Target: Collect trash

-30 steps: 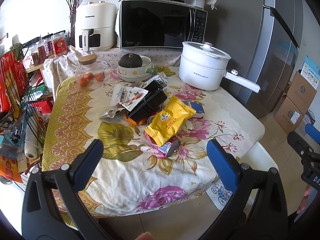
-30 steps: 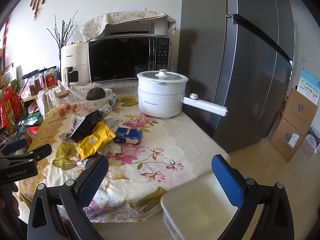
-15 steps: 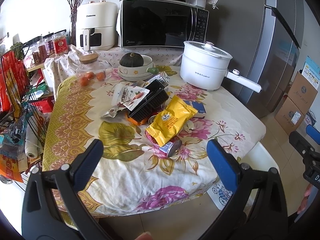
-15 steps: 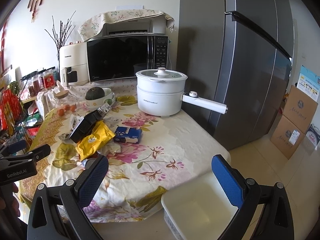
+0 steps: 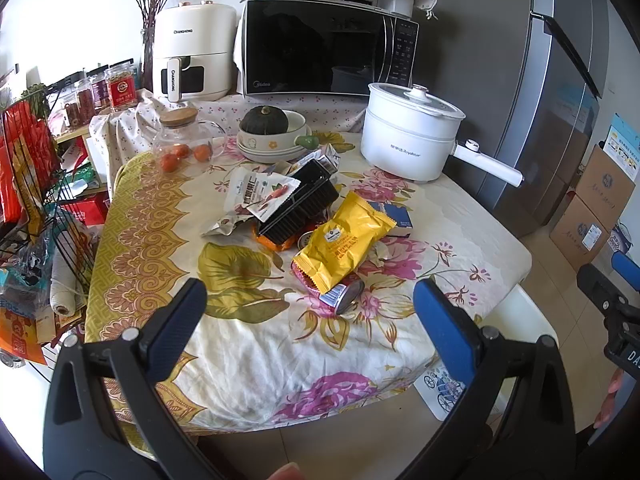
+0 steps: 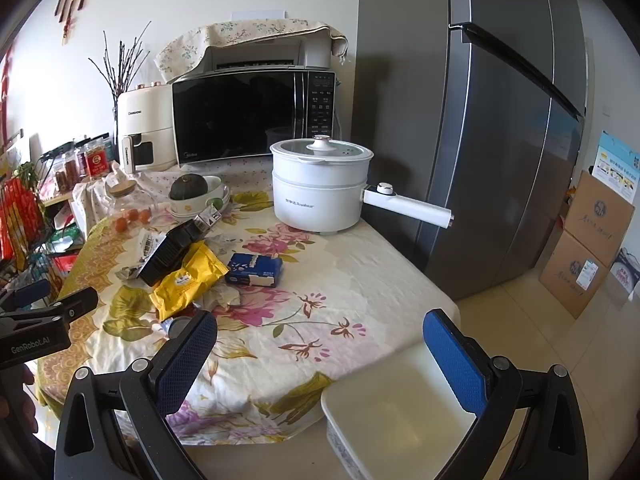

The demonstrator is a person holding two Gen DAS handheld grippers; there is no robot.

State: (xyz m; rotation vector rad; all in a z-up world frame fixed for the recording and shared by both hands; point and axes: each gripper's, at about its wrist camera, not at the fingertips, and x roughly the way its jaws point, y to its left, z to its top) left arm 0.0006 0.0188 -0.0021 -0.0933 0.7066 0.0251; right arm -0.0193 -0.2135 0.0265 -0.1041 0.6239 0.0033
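Trash sits heaped mid-desk (image 5: 248,344), in front of the white cooker (image 5: 408,140): yellow bag (image 5: 344,240), black tray (image 5: 300,208), small can (image 5: 344,294). Our left tool (image 5: 310,324) and right tool (image 6: 320,350) both hang spread wide and empty, short of the heap. We judge it best to take the yellow bag first, pinching its near edge, then drop it in the white bin (image 6: 396,412) below the cooker-side desk corner.
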